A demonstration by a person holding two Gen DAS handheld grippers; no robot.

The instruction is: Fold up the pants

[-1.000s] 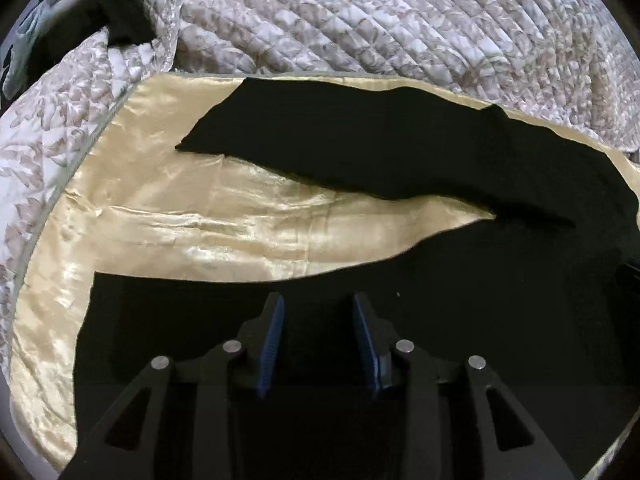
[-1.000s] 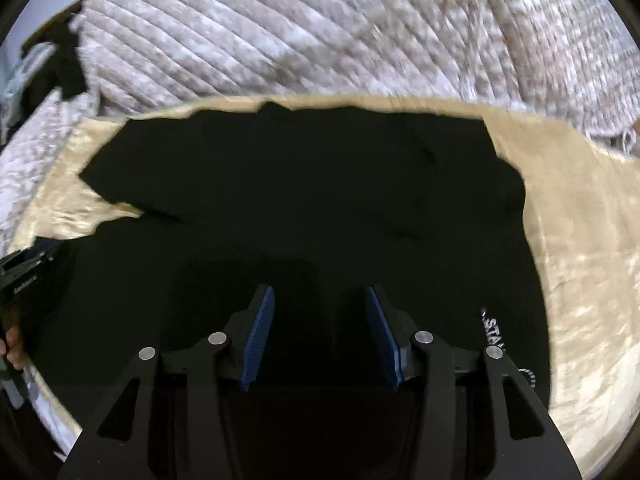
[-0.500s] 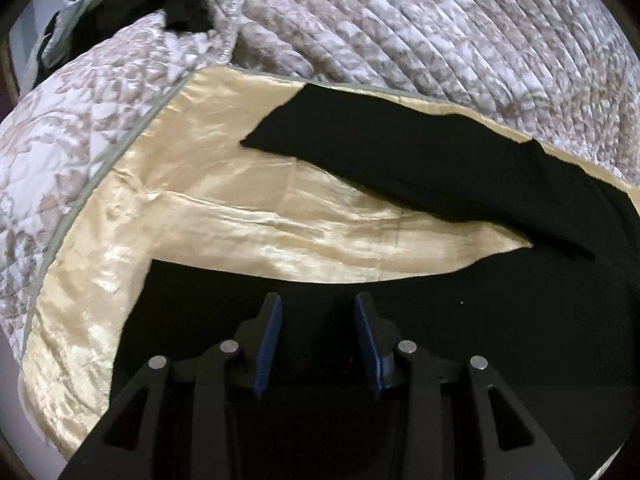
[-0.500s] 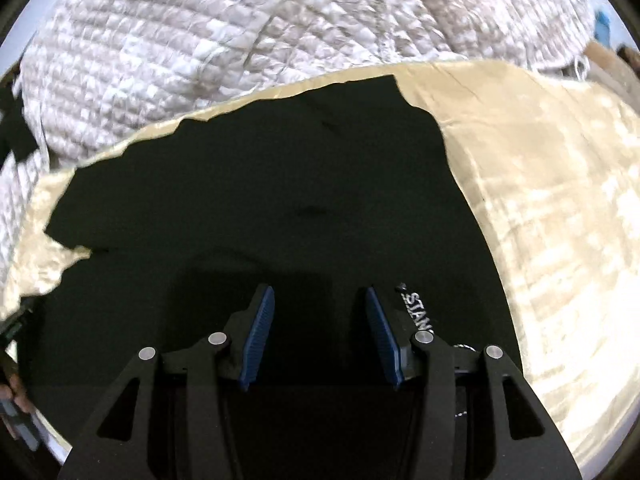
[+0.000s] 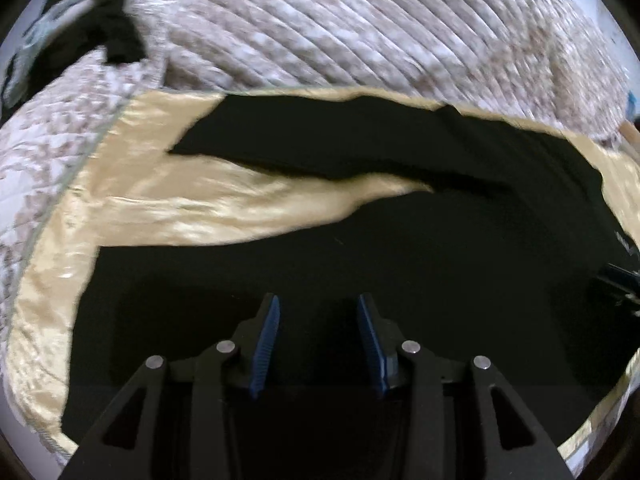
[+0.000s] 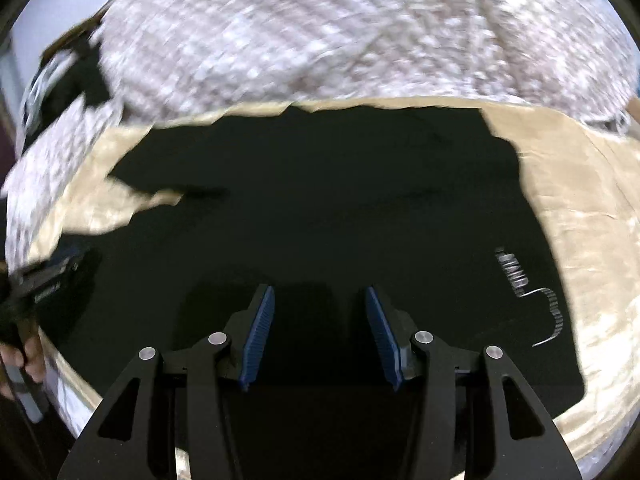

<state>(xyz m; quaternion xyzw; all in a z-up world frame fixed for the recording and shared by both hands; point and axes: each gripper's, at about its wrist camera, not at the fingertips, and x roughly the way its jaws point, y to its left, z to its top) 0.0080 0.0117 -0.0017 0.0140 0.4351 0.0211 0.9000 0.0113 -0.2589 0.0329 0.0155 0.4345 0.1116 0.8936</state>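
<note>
Black pants (image 5: 400, 260) lie spread on a golden satin sheet (image 5: 200, 208), their two legs splayed apart toward the left. My left gripper (image 5: 318, 308) hovers over the near leg; its jaws are opening and nothing is between the blue pads. In the right wrist view the waist end of the pants (image 6: 320, 208) fills the middle, with white lettering (image 6: 516, 272) near the right edge. My right gripper (image 6: 320, 300) is open above this part and holds nothing. The left gripper (image 6: 44, 280) shows at the far left.
A quilted beige and white blanket (image 5: 360, 32) is bunched up behind the sheet. Dark clothing (image 5: 116, 36) lies at the top left. A hand (image 6: 24, 356) grips the left tool's handle. Bare satin sheet (image 6: 580, 200) lies right of the pants.
Both grippers swung sideways over the pants and back again, and both views are now motion-blurred. The pants have not moved on the sheet.
</note>
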